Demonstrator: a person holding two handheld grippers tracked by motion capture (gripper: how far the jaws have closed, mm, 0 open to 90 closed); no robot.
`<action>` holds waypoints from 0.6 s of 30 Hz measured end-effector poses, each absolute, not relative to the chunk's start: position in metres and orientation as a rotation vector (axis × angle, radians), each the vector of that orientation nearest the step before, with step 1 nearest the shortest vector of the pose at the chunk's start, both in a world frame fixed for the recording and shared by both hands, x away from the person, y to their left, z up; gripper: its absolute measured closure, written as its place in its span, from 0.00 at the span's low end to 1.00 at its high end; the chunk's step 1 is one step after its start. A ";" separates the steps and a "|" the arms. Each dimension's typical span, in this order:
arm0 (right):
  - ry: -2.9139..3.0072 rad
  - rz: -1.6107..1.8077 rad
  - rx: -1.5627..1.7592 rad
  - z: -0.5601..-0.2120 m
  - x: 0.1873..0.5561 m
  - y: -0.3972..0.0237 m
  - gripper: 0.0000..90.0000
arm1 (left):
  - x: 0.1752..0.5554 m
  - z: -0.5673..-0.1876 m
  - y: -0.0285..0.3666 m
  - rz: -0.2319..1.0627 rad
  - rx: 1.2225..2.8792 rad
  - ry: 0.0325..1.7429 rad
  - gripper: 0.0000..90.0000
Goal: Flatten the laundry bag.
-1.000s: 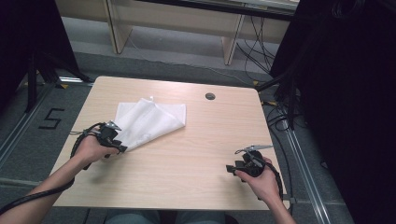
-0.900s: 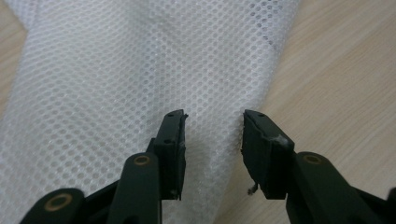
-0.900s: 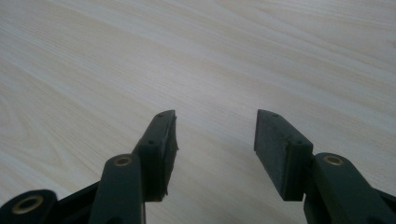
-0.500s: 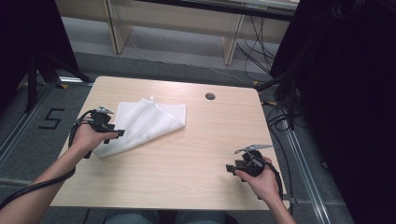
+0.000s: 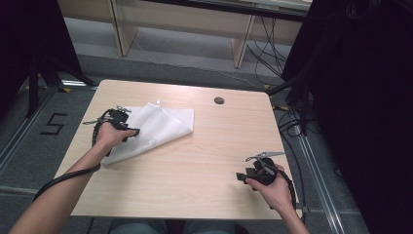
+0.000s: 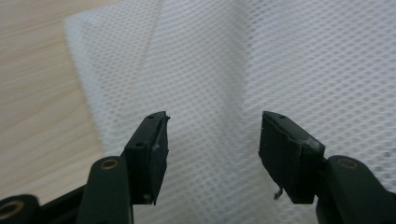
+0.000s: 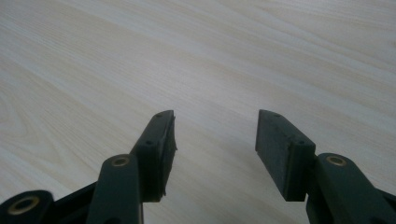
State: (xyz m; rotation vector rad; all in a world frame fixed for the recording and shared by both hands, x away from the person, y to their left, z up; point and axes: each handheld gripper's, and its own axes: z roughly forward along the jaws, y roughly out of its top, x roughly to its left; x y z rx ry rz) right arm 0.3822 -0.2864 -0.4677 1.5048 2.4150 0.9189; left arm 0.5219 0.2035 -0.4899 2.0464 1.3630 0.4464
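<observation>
A white mesh cloth [image 5: 156, 129] lies folded on the left part of the wooden table [image 5: 209, 146]. My left gripper [image 5: 132, 131] hovers over the cloth's left side; its jaws have just been opening and now stand open. In the left gripper view the mesh cloth [image 6: 224, 70] lies beneath the left gripper [image 6: 212, 140], with nothing pinched between the pads. My right gripper [image 5: 239, 176] rests near the table's front right, open. In the right gripper view the right gripper [image 7: 215, 140] points at bare wood with nothing between its fingers.
A small round dark cable port [image 5: 219, 100] sits near the table's far edge. Cables run on the floor at the right [image 5: 292, 122]. A floor marking "5" [image 5: 54, 124] lies left of the table.
My left hand has moved toward the far left along the cloth's edge, and its jaws have opened. The cloth stays flat on the table. My right hand has not moved.
</observation>
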 end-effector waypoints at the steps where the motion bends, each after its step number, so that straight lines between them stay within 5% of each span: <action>1: 2.412 0.918 1.509 -0.468 0.382 -0.286 0.54 | 0.521 -0.490 0.199 0.442 2.042 1.348 0.47; 14: 2.396 0.940 1.495 -0.472 0.384 -0.283 0.54 | 0.520 -0.486 0.110 0.414 2.119 1.108 0.44; 18: 2.435 0.896 1.496 -0.469 0.382 -0.285 0.54 | 0.522 -0.492 0.098 0.418 2.177 1.110 0.51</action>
